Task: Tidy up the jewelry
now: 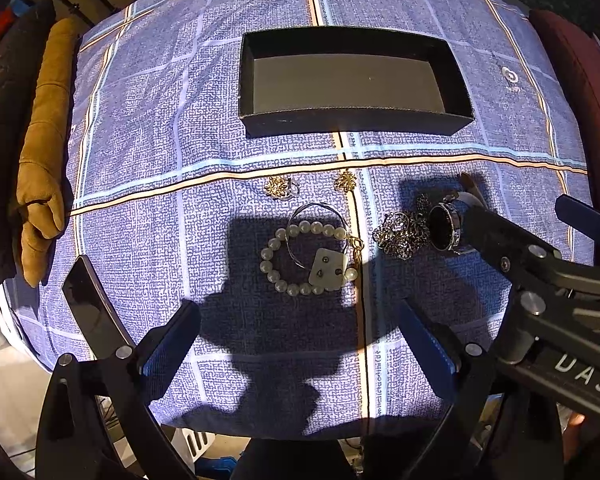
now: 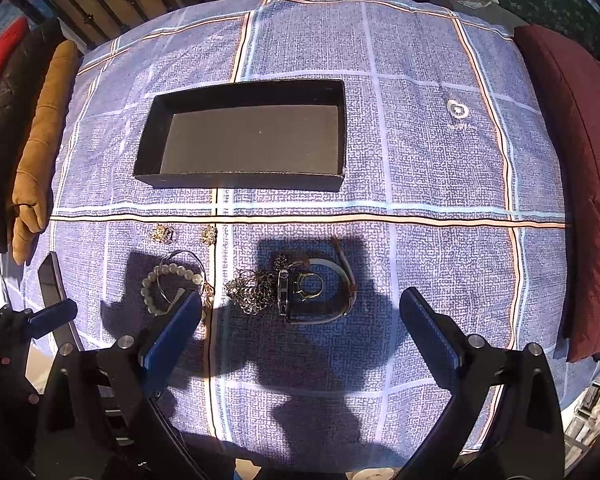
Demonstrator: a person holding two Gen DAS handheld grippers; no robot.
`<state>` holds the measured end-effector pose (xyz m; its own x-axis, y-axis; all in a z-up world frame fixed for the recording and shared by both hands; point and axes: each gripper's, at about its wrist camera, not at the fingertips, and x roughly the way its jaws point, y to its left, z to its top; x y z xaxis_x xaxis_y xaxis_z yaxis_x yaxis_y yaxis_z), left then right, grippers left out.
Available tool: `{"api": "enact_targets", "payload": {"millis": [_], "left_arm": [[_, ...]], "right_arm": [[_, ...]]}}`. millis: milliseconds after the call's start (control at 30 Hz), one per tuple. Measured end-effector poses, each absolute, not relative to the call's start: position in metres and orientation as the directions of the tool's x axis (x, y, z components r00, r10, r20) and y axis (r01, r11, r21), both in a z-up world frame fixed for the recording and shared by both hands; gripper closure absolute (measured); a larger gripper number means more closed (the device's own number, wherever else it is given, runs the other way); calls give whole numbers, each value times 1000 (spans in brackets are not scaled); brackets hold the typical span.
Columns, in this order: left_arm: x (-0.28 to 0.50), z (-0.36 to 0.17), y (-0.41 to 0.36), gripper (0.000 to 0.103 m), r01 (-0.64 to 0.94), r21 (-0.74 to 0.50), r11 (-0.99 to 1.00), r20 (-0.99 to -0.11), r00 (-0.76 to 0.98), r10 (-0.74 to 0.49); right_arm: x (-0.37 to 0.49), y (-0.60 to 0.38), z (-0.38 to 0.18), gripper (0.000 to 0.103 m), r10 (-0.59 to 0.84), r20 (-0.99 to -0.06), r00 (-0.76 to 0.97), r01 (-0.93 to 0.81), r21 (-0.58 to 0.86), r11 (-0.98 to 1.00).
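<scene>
Both grippers gape empty: my left gripper hovers near the pearl bracelet, my right gripper near the watch. Far beyond them the black box sits empty on the bed, ready, I judge, for the jewelry.

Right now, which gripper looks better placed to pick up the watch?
The right gripper, probably: the watch lies directly ahead between its open fingers. The left gripper is lined up with the pearl bracelet instead.

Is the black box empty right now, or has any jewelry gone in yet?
Empty. The black box shows only its bare grey floor in both wrist views; the pearl bracelet and watch lie on the cloth outside it.
</scene>
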<state>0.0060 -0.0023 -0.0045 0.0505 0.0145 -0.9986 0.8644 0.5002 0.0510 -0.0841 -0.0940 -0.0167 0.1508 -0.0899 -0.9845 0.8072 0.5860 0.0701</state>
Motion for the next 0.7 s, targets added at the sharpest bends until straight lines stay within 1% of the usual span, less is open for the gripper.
{"api": "enact_targets", "payload": {"millis": [700], "left_arm": [[4, -7, -3, 7, 862, 49, 505, -999, 44, 21]], "right_arm": [[-85, -94, -20, 5, -78, -986, 150, 806, 76, 587]]}}
